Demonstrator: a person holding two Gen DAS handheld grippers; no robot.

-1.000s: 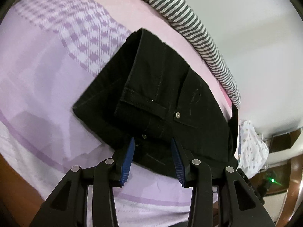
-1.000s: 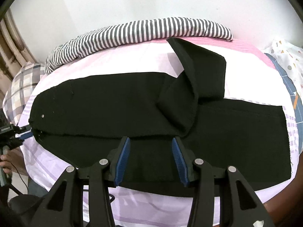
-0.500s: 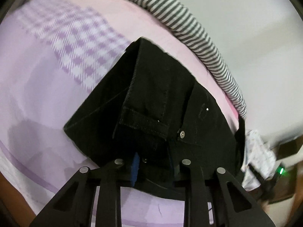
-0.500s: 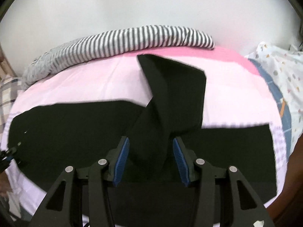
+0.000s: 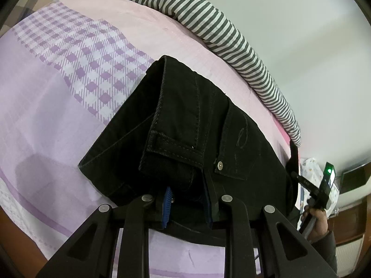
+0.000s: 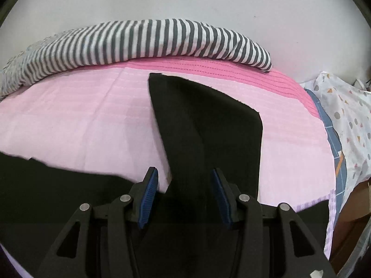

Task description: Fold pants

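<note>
Black pants (image 5: pixel 192 125) lie on a bed with a pink and purple sheet (image 5: pixel 58 97). In the left wrist view my left gripper (image 5: pixel 189 202) is shut on the waistband end, near the belt loop and rivet. In the right wrist view the pants (image 6: pixel 208 127) show a folded-over leg that rises toward the far side. My right gripper (image 6: pixel 184 199) is open, with its blue pads on either side of that folded leg, low over the cloth. The right gripper and the hand holding it also show in the left wrist view (image 5: pixel 317 199).
A grey-and-white striped cloth (image 6: pixel 139 44) lies along the far edge of the bed by the white wall. A white patterned pillow (image 6: pixel 347 120) sits at the right. The bed's near edge drops to a brown floor (image 5: pixel 14 243).
My left gripper has moved forward and closed on the waistband. My right gripper has moved forward and down onto the folded leg, still open.
</note>
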